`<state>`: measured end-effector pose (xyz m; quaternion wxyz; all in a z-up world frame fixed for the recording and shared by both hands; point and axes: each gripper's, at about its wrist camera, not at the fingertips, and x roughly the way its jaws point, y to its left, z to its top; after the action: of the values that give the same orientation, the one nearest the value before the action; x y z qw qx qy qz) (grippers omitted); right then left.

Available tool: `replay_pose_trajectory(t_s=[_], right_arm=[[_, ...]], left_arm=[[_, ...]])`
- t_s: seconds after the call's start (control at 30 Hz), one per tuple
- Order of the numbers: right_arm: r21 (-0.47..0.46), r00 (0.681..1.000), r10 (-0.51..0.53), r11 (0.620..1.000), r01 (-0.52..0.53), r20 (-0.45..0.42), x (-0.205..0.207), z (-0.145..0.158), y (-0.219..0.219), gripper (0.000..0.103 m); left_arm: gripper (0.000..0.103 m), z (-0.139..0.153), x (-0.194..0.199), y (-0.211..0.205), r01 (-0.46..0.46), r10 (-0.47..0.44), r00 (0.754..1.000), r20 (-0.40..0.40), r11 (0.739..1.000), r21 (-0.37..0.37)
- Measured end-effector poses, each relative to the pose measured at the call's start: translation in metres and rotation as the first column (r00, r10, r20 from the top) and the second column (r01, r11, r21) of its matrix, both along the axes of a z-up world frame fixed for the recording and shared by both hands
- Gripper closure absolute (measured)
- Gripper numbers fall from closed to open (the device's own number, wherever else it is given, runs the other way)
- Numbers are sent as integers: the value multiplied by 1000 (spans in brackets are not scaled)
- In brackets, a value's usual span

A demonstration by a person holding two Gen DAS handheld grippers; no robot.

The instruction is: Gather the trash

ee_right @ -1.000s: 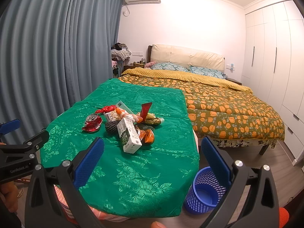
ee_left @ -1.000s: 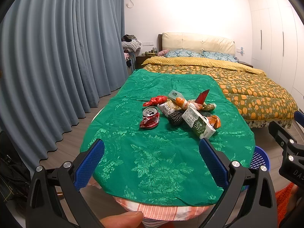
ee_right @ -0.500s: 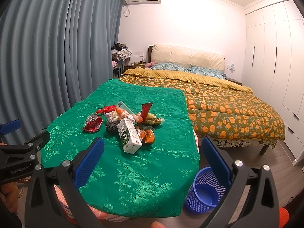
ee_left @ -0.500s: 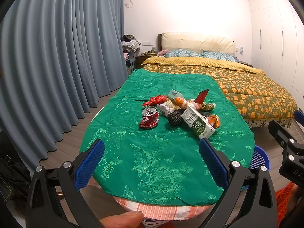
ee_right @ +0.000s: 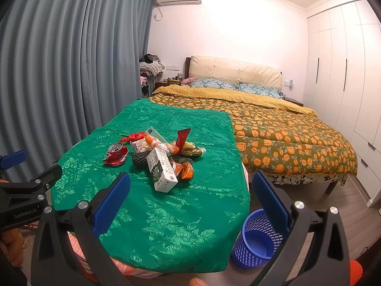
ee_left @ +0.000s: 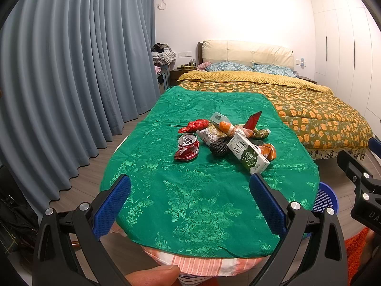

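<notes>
Both the left gripper point(ee_left: 190, 201) and the right gripper point(ee_right: 191, 199) stand wide apart, empty. The trash pile point(ee_right: 156, 153) lies mid-cloth on the slippery brocade tablecloth point(ee_right: 166, 226). The crushed can point(ee_left: 187, 146) and the rigid carton point(ee_right: 161, 169) may skid; the crinkly wrappers could scatter beside the perforated blue basket point(ee_right: 256, 240).

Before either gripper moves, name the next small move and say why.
Probably reach the right gripper forward to the milk carton. Both grippers are open and empty, the left gripper too. The carton is the nearest piece of the trash pile, and the blue wastebasket stands empty on the floor at the right.
</notes>
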<state>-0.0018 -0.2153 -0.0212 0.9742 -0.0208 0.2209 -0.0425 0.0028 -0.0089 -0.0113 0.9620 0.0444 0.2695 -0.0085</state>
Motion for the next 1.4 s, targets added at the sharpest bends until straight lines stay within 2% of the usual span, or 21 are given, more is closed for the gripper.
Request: replay_pose_trajectory(t_s=[1.4], right_arm=[[1, 1000, 3, 1000, -3, -1, 1, -3, 0, 4]], left_arm=[[4, -9, -4, -3, 5, -5, 1000, -3, 1000, 5]])
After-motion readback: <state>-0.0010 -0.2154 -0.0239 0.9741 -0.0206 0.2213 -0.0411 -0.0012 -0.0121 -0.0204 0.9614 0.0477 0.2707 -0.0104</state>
